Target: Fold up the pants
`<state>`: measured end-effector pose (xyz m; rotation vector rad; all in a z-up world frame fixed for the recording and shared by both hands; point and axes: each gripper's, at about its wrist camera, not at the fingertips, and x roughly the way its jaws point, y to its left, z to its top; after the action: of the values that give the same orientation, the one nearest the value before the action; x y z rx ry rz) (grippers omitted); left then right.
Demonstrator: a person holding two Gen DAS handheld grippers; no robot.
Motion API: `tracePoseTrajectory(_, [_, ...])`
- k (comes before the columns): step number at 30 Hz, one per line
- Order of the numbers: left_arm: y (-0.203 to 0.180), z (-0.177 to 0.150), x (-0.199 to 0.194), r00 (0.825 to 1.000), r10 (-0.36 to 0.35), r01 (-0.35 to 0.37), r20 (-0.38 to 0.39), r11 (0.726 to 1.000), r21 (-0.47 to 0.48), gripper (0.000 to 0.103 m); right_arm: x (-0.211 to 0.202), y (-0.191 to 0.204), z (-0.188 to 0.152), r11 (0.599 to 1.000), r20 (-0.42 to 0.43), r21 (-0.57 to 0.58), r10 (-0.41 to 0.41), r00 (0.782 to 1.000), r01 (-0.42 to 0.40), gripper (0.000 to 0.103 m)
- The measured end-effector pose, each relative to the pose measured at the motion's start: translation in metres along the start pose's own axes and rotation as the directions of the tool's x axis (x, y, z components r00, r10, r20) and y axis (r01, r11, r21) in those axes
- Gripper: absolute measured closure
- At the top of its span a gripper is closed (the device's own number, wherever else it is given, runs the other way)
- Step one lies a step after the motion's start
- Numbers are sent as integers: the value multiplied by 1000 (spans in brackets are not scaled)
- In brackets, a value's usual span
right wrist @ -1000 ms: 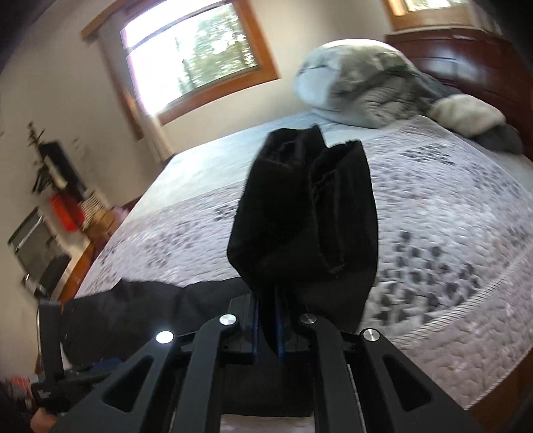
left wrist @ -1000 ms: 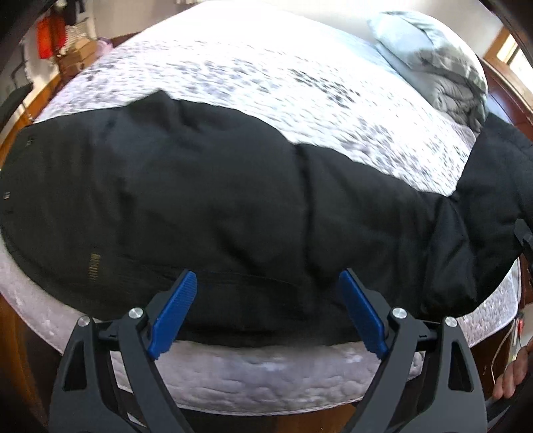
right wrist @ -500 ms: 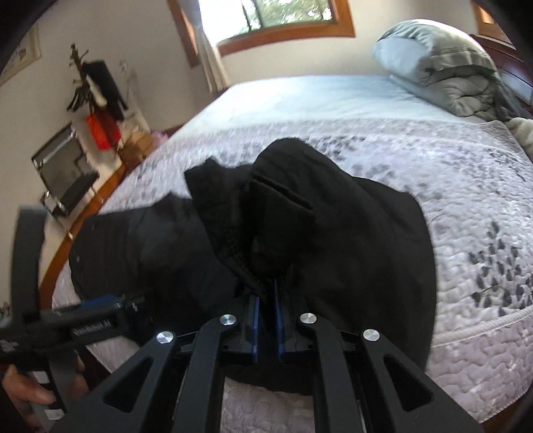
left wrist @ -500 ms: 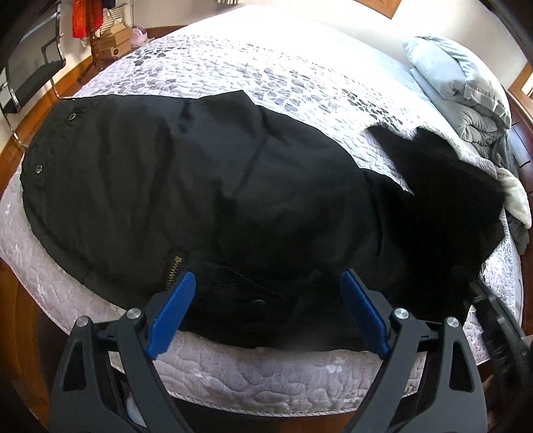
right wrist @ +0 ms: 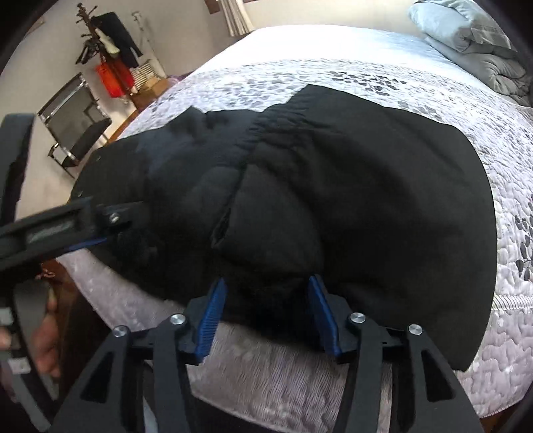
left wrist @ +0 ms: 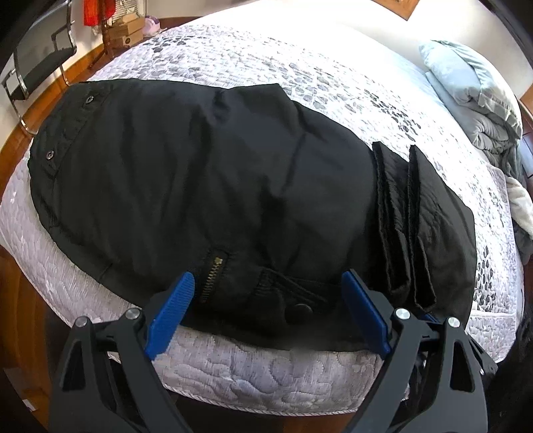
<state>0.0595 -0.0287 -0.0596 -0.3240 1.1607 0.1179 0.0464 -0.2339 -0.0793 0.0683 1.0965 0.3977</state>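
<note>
A big bed (left wrist: 299, 369) fills most of both views, with a pale quilted cover that has gray leaf shapes on it. The 1 pair of black pants (left wrist: 206, 173) lies flat near the bed's front edge, right ahead of both grippers, with the leg ends (left wrist: 404, 216) folded over on top toward the right. On the pants, between the tips of the left gripper (left wrist: 268, 313), I can see 1 gold zipper (left wrist: 211, 274) and 1 dark button (left wrist: 299, 311), and 2 small metal snaps (left wrist: 50, 154) sit far off to its left. The left gripper is spread wide and holds nothing. The right gripper (right wrist: 266, 311) is also spread apart, with its blue tips just at the pants' edge and not pinching them. Far ahead and to the right of the grippers is 1 folded gray blanket (right wrist: 466, 36). Off to the left stand 1 black chair (right wrist: 76, 130) with shiny metal legs, 1 coat rack (right wrist: 110, 56) with dark and red things hanging on it, and some brown boxes (left wrist: 125, 31). The floor by the bed is brown wood. No writing is clear enough to read.
</note>
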Motion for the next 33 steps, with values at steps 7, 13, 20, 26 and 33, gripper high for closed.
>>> tracePoseTrajectory(7, [16,2,1,1000,-18,18,-5,999,-44,13,-38,12,12,1000,113,-18,-22,993,24,25])
tracePoseTrajectory(13, [26,2,-1,999,-37,36,-7,998,-54,13,-8,55,26,957,76,-179,-217,973,228,26])
tracePoseTrajectory(20, [36,3,-4,1000,-17,17,2,999,-41,12,16,54,25,932,66,-168,-315,947,322,33])
tracePoseTrajectory(26, [50,6,-12,999,28,-26,41,999,-37,12,13,30,28,976,55,-9,-216,975,216,78])
tracePoseTrajectory(33, [68,6,-16,999,26,-23,39,997,-78,11,-2,43,28,994,56,-32,-100,993,102,85])
